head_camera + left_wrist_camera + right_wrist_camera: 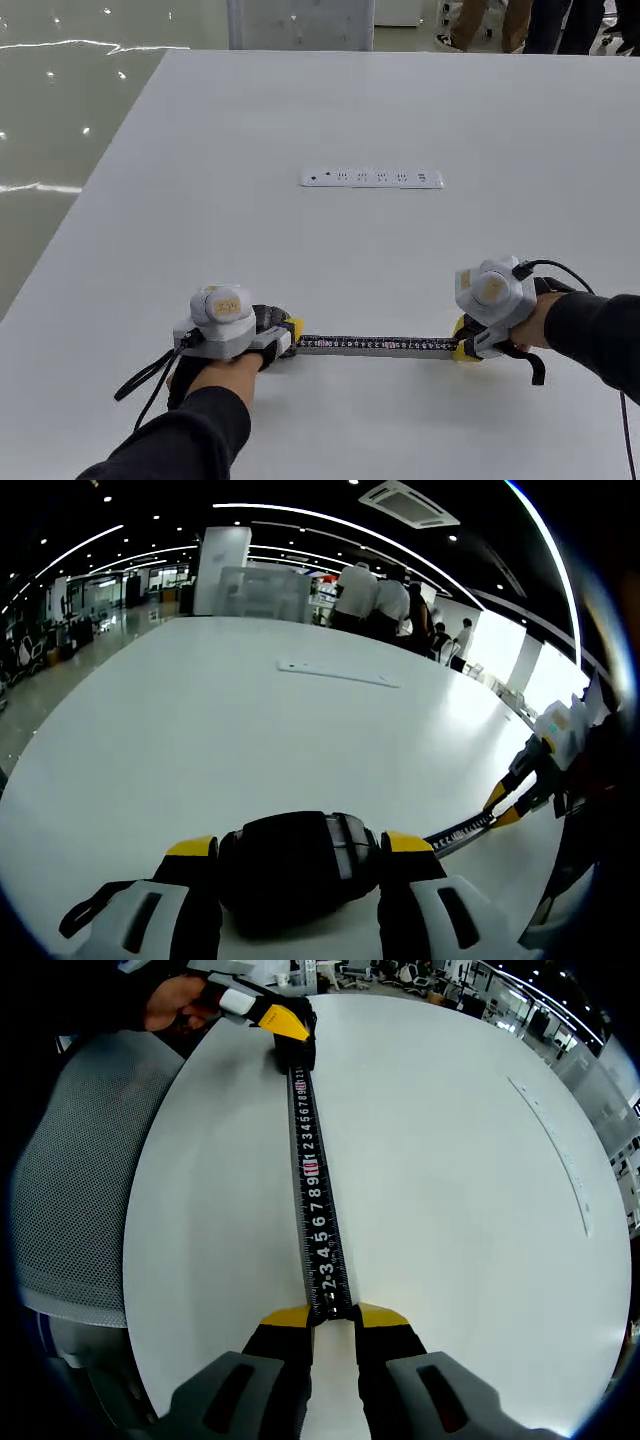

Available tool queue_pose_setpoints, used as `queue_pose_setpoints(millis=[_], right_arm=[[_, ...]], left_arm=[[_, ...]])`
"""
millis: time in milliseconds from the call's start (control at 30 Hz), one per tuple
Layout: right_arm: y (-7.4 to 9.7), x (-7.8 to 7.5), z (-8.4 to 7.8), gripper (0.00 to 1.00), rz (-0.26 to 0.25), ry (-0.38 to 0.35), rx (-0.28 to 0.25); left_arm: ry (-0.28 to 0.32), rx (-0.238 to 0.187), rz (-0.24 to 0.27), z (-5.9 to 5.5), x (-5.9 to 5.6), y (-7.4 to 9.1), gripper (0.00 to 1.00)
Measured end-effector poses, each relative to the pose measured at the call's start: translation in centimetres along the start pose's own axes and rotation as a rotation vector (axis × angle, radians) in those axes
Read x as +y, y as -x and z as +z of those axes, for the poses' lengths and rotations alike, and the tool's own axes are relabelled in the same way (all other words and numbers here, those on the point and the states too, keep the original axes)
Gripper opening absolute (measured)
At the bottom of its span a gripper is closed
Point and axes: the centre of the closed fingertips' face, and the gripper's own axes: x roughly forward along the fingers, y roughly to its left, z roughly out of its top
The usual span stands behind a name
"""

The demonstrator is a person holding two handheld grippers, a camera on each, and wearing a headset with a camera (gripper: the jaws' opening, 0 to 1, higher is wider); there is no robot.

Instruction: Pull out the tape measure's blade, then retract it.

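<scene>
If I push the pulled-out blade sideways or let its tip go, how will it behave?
The blade spans straight between the case and the right gripper, so it is probably fairly stiff lengthwise, yet thin enough to buckle under a sideways push. Released, it would likely snap back toward the case, unless a lock holds it.

Our left gripper (300,848) and right gripper (335,1317), two; one tape measure (312,1180) between their jaws; one power strip (372,178) beyond; one table (400,110).

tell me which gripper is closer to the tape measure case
Left. The left gripper is clamped around the tape measure case. The right gripper is away from it, at the far end of the pulled-out blade, pinching its tip.
</scene>
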Motion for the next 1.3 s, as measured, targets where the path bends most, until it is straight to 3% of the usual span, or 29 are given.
queue_pose_setpoints(millis=[1300], right_arm=[[-0.7, 0.2, 2.0, 0.12, 0.01, -0.006, -0.05]], left_arm=[[0.019, 0.015, -0.062, -0.1, 0.0, 0.2, 0.58]])
